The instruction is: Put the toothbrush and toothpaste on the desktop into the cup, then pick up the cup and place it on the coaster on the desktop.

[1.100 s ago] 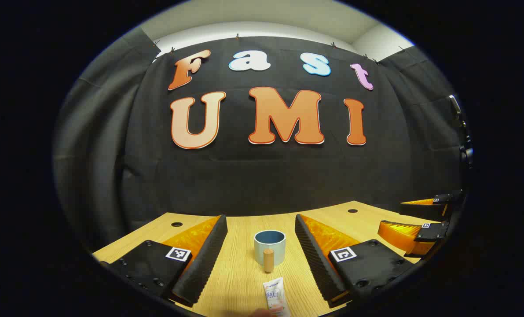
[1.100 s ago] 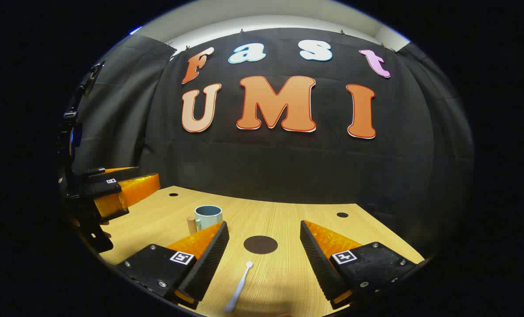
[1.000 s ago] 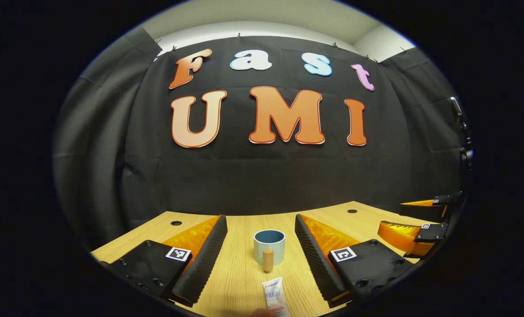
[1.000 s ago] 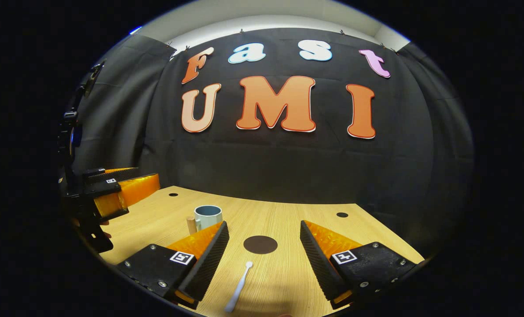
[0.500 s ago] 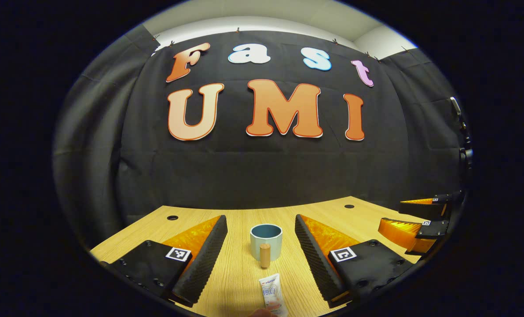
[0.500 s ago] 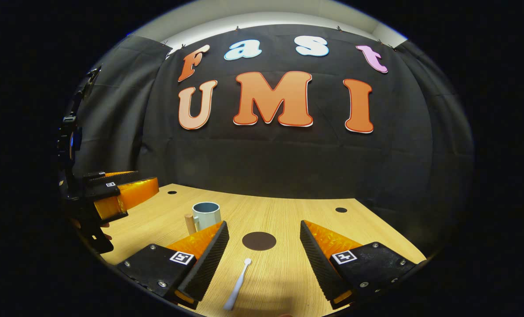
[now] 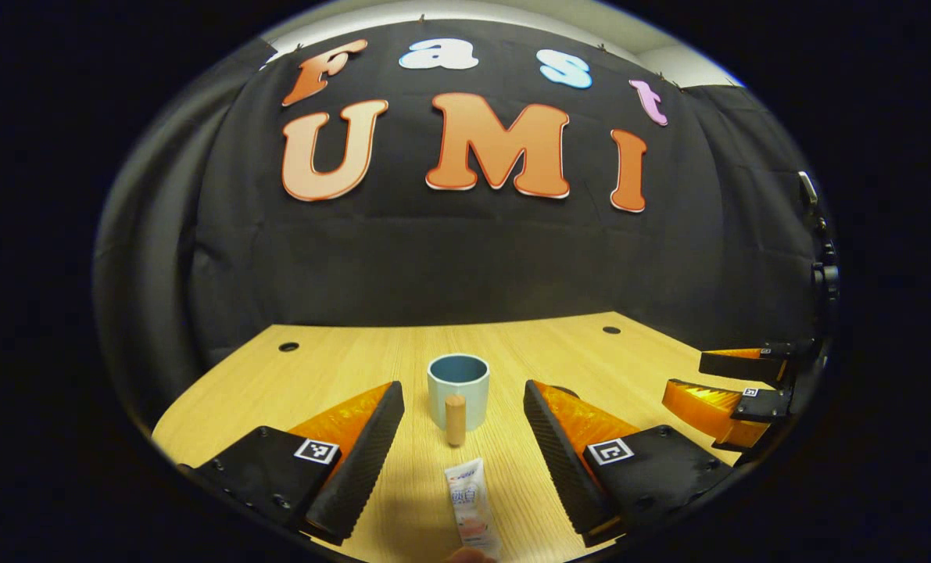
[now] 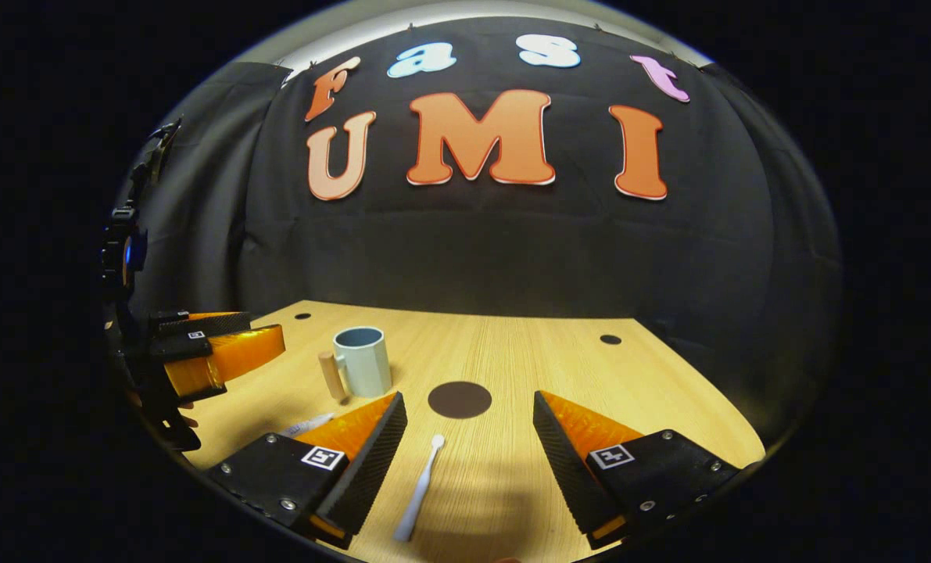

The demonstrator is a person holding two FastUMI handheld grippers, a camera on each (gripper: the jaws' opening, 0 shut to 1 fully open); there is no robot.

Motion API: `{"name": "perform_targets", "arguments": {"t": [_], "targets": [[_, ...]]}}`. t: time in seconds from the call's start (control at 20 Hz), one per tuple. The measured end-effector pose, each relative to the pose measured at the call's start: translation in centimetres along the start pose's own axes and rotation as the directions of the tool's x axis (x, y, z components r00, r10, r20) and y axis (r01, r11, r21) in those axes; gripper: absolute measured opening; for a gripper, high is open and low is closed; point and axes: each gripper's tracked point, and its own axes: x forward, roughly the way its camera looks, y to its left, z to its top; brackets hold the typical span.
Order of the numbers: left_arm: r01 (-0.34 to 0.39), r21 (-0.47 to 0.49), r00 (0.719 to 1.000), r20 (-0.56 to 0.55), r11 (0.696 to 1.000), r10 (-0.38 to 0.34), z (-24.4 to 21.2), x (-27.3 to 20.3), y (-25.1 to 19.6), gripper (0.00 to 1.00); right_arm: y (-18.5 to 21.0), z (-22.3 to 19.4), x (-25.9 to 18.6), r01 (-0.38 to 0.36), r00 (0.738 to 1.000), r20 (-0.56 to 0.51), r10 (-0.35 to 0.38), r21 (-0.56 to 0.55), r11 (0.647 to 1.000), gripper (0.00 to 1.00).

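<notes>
A pale blue cup (image 7: 458, 389) with a wooden handle stands upright on the wooden desktop (image 7: 340, 367), straight ahead of my left gripper (image 7: 463, 426). That gripper is open, and the white toothpaste tube (image 7: 470, 507) lies flat near the desk's front edge between its fingers. My right gripper (image 8: 470, 434) is open too, hovering over the white toothbrush (image 8: 418, 489), which lies between its fingers. A dark round coaster (image 8: 460, 399) sits just beyond the toothbrush. In the right gripper view the cup (image 8: 362, 360) stands at the left, and the toothpaste (image 8: 307, 424) peeks out behind the left finger.
The right gripper (image 7: 735, 391) hovers at the right edge of the left gripper view, and the left gripper (image 8: 207, 352) at the left edge of the right gripper view. Small round holes (image 8: 610, 339) mark the desk's far corners. Black cloth closes off the back.
Both grippers have tilted downward and risen a little, so more desktop shows. The cup, toothpaste, toothbrush and coaster lie where they were. Both stay open.
</notes>
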Motion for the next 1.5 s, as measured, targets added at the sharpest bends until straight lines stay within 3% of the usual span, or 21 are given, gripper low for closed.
{"name": "perform_targets", "arguments": {"t": [0.15, 0.5, 0.85, 1.05, 1.3, 1.4, 1.5], "targets": [[0.023, -0.003, 0.994, -0.109, 1.000, -0.024, -2.8, 1.0, -0.6, 1.00, 0.5, -1.7, 0.5, -0.018, 0.998, -0.062, 0.019, 0.008, 1.000, 1.00], [0.026, -0.007, 0.944, -0.329, 1.000, -0.027, -9.6, 2.0, -1.1, 1.00, 1.7, -5.1, 1.4, -0.045, 0.982, -0.183, 0.046, 0.012, 0.999, 0.98], [0.003, -0.010, 0.892, -0.453, 1.000, -0.007, -13.9, 1.2, -0.5, 1.00, 2.6, -8.3, 1.7, -0.056, 0.953, -0.298, 0.058, 0.015, 0.998, 0.95], [0.000, -0.026, 0.867, -0.498, 1.000, -0.013, -15.7, 1.0, -0.6, 1.00, 3.0, -10.4, 1.7, -0.059, 0.922, -0.384, 0.055, -0.001, 0.998, 0.93], [-0.018, -0.034, 0.840, -0.543, 0.999, -0.004, -16.9, 0.3, -0.5, 1.00, 4.4, -12.2, 2.3, -0.070, 0.895, -0.443, 0.057, -0.015, 0.997, 0.82], [-0.034, -0.020, 0.828, -0.561, 0.999, 0.017, -17.0, -0.2, -0.2, 0.88, 5.0, -13.0, 2.1, -0.091, 0.875, -0.480, 0.072, -0.018, 0.996, 0.77], [-0.067, -0.011, 0.811, -0.583, 0.998, 0.048, -17.3, -0.3, 0.2, 0.75, 5.2, -12.9, 2.1, -0.096, 0.875, -0.480, 0.069, -0.032, 0.995, 0.74]]}}
